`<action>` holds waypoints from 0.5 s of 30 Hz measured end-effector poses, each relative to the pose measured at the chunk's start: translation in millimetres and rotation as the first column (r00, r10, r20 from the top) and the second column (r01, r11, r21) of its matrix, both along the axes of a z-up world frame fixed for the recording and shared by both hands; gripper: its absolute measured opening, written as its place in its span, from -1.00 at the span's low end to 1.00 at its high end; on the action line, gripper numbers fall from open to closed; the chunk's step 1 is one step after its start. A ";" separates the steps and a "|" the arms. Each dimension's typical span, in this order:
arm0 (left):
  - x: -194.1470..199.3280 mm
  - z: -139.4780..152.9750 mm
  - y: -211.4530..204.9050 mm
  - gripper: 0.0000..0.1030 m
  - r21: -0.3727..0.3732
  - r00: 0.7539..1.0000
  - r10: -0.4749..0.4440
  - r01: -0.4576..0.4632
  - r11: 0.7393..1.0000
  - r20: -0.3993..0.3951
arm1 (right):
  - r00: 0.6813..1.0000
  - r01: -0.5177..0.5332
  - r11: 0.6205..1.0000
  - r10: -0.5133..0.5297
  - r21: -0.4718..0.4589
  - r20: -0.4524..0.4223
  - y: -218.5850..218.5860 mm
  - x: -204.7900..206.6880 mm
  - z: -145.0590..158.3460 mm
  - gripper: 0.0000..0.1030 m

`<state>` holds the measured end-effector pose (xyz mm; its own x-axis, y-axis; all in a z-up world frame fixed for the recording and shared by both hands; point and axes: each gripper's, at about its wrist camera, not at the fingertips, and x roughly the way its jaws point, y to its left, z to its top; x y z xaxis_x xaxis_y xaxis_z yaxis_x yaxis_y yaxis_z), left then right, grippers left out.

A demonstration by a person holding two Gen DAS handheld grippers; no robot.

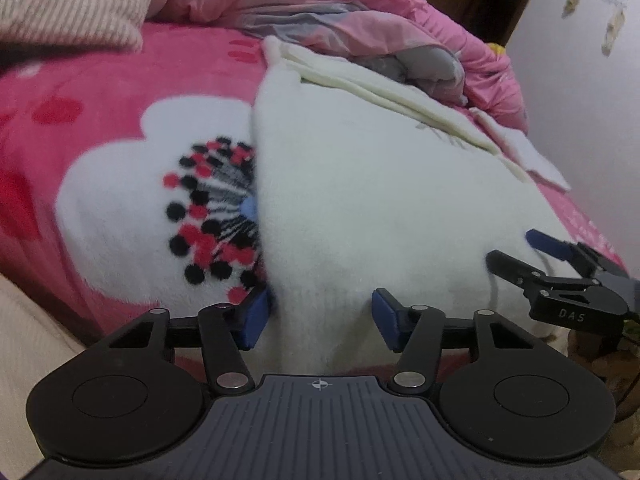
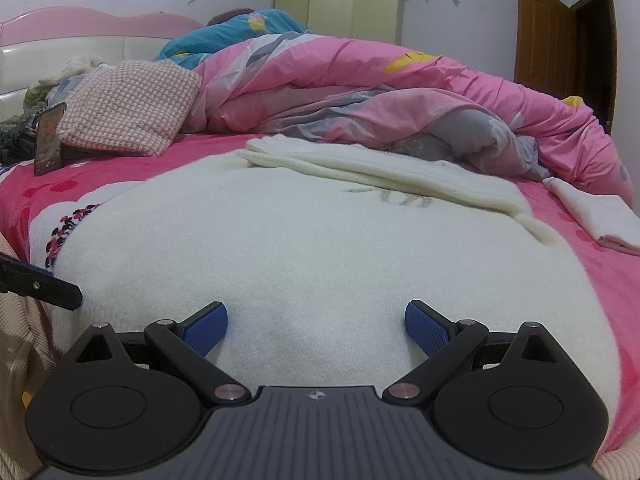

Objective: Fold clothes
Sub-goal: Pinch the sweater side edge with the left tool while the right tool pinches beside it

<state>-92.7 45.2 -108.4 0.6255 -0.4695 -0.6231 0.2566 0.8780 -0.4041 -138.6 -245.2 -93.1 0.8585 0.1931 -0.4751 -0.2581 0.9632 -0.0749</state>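
Observation:
A white fleecy garment (image 1: 360,200) lies spread flat on the pink bed blanket (image 1: 100,100), with a cream sleeve (image 2: 380,176) folded across its far side. My left gripper (image 1: 320,318) sits low at the garment's near left edge. Its blue pads stand half apart with a strip of the cloth between them, not squeezed. My right gripper (image 2: 318,328) stands wide open over the garment's (image 2: 320,248) near edge and holds nothing. In the left wrist view the right gripper (image 1: 512,248) rests at the right, on the cloth.
A bunched pink quilt (image 2: 400,92) lies just beyond the garment. A checked pillow (image 2: 128,108) and a dark card (image 2: 50,136) are at the far left. A small folded white cloth (image 2: 600,216) lies at the right. The bed's edge runs just below the grippers.

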 end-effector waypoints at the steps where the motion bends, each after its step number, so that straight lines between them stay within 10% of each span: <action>1: 0.7 -2.7 2.2 0.09 -0.022 1.000 -0.001 0.001 1.000 -0.012 | 1.000 0.001 1.000 -0.001 0.000 -0.001 0.1 -0.1 0.2 0.90; 9: 0.9 -13.3 6.7 0.03 -0.085 0.997 -0.032 0.026 0.996 -0.068 | 1.000 0.009 0.999 -0.009 0.034 0.001 -3.5 -4.0 5.6 0.89; 15: 0.2 -16.2 16.2 -0.30 -0.152 0.994 -0.019 0.002 0.988 -0.107 | 0.994 -0.098 0.937 0.107 0.337 -0.009 -22.1 -13.6 27.4 0.88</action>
